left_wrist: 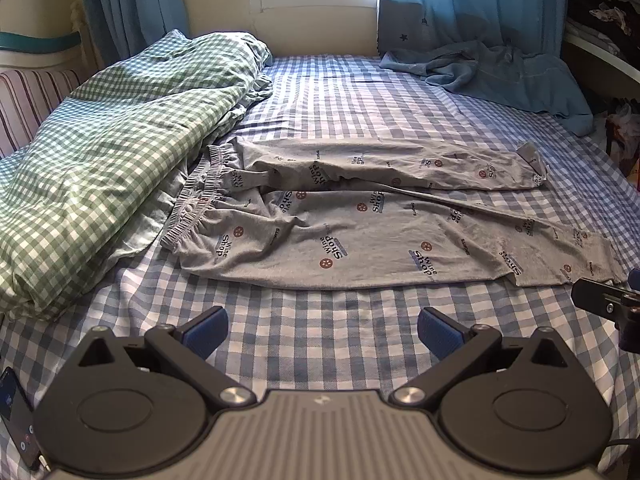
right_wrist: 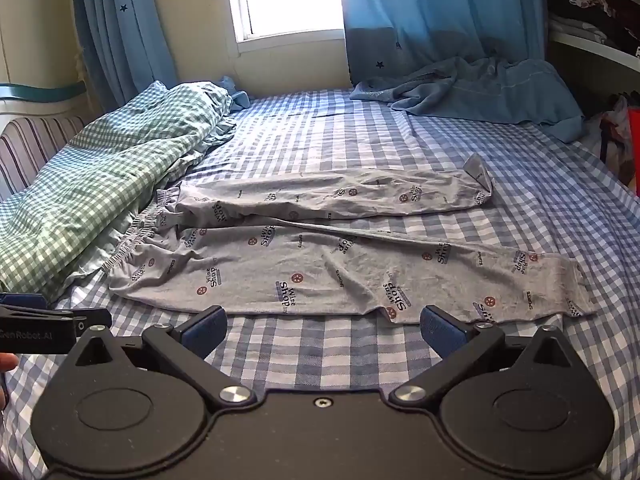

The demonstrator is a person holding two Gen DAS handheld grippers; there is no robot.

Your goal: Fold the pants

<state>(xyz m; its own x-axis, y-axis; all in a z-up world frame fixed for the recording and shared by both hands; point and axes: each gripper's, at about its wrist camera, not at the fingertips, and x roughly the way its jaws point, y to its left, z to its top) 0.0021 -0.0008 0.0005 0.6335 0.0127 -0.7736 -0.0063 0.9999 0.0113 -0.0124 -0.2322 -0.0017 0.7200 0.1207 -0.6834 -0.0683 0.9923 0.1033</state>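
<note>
Pants (left_wrist: 380, 216) lie spread flat on the bed (left_wrist: 320, 344), waistband (left_wrist: 192, 216) at 9 o'clock against the green checked duvet (left_wrist: 100, 152), legs running to 3 o'clock and splayed apart, far leg's cuff (left_wrist: 532, 160) flipped up. Left gripper (left_wrist: 322, 330) and right gripper (right_wrist: 322, 330) both hover over bare sheet short of the near edge, fingers spread wide, nothing between them (no contact with the cloth yet).

Risks, as I judge them:
- Pinching sheet along with pants at the near hem, since both are thin and lie flush.
- Waistband tucked against the duvet could snag or drag it.
- Splayed legs won't stack evenly; fold comes out skewed.
- Flipped cuff gets trapped inside the fold.
- Blue towel (left_wrist: 500, 76) at 1 o'clock lies well apart, no issue.
</note>
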